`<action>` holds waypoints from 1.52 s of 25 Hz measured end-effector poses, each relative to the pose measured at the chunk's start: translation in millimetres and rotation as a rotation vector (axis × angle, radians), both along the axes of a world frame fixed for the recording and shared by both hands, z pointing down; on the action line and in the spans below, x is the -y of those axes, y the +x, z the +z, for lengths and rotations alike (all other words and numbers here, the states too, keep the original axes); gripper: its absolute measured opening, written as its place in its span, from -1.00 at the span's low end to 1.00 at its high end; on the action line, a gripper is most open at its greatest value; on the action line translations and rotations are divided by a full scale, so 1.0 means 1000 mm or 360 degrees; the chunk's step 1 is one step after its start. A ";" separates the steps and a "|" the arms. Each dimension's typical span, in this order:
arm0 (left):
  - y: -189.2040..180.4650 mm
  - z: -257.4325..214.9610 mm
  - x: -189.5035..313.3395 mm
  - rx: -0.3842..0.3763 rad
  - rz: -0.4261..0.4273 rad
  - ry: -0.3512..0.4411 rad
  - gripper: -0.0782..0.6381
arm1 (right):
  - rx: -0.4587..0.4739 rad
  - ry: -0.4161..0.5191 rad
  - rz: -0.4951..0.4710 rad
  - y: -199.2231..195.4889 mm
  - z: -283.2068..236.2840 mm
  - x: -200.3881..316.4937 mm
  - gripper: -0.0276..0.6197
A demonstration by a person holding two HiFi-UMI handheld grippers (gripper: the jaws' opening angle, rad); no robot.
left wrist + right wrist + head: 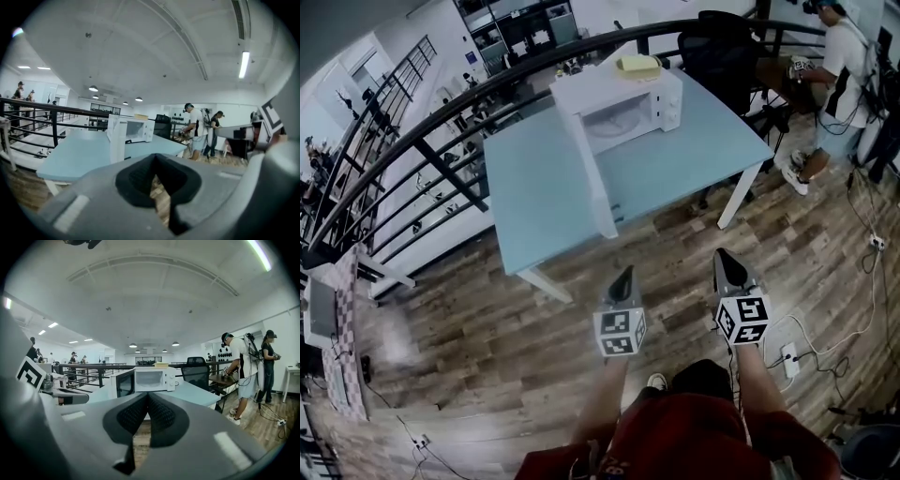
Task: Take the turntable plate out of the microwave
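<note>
Left gripper point(625, 273) has its grey, tapering jaws pressed together to a point, with nothing between them; its black ribbed pads point(136, 178) meet along their inner edges. The right gripper point(727, 255) is closed in the same way and is also empty. Each one carries a marker cube point(621, 332) printed with black-and-white squares. Both hang over the glossy wood-plank floor point(487, 319), on the near side of the table and well apart from the microwave point(623, 103).

The microwave is a white, boxy unit standing toward the far edge of a smooth, pale blue table point(534, 187) on white legs. Its door point(598, 183), a flat white slab with a dark window, is swung wide open toward the grippers. Inside the cavity the turntable plate point(614, 127) lies flat, showing as a pale round disc. A flat, yellowish pad point(637, 66) rests on top of the microwave. Behind the microwave runs a curved black metal railing point(441, 122), and just to its right stands a black chair point(722, 47). Farther right of the microwave a person point(842, 66) in a white shirt stands on the floor.
</note>
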State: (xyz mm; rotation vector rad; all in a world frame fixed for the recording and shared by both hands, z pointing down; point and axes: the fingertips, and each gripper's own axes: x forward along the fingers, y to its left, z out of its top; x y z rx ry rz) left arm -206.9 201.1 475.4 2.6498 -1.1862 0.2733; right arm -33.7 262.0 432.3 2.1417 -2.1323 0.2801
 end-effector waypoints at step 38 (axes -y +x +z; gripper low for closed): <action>0.212 -0.026 0.276 0.0104 -0.0415 0.0123 -0.78 | 0.0178 0.0037 -0.0458 0.214 0.009 0.322 -0.91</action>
